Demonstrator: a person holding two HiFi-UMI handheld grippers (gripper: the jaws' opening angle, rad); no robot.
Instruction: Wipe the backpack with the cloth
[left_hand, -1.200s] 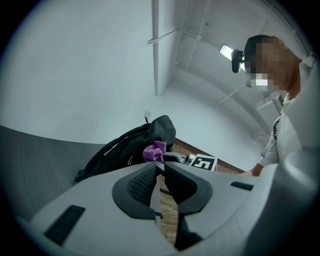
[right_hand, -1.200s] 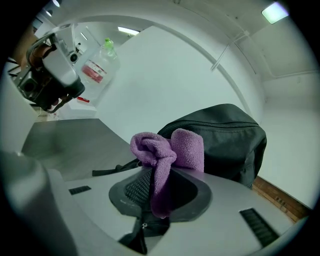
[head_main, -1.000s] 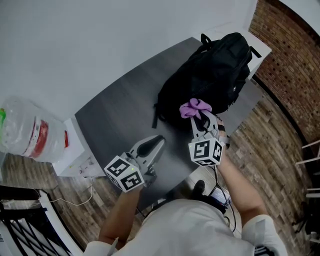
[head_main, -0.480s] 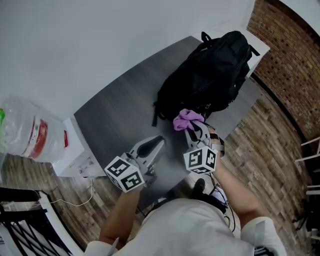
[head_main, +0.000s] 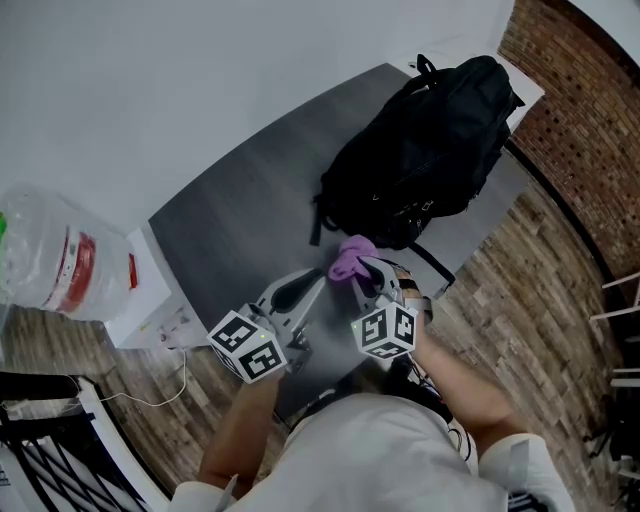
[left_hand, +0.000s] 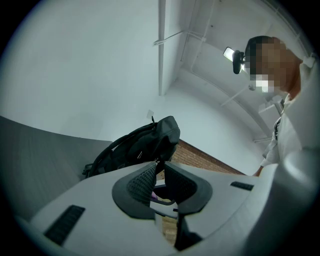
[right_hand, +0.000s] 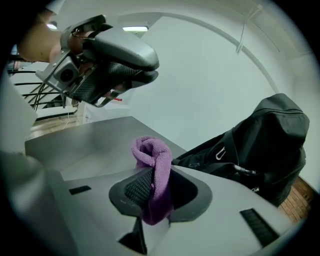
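**Item 1. Left tool** (head_main: 312, 283). Nearest the person, over the near end of the table (head_main: 240, 220). The jaws stood a narrow slit apart with nothing between them. It pointed towards the backpack.

**Item 2. Right tool** (head_main: 368, 275). Just beside item 1. The jaws were pinched on the cloth and pointed at the backpack's near end.

**Item 3. Cloth** (head_main: 350, 258). Purple terry, folded into a wad. It was clamped about its middle, with a rounded bunch projecting past the jaw tips and a short tail hanging below. It sat above the table, near the backpack's lower edge and apparently not touching it. It was probably light, limp and compressible. The present mid-fold hold looked sound, since the projecting bunch was the part to press on the fabric.

**Item 4. Backpack** (head_main: 430, 140). Black and soft-sided, lying slumped across the far end of the table, with its top handle at the far end and a strap trailing on the near left. The fabric would likely give and slide under a stroke. The top handle or a strap seemed the place to steady it.

**Item 5. Surroundings.** There was a clear plastic bottle (head_main: 55, 260) on the floor to the left and a brick wall (head_main: 580, 110) beyond.
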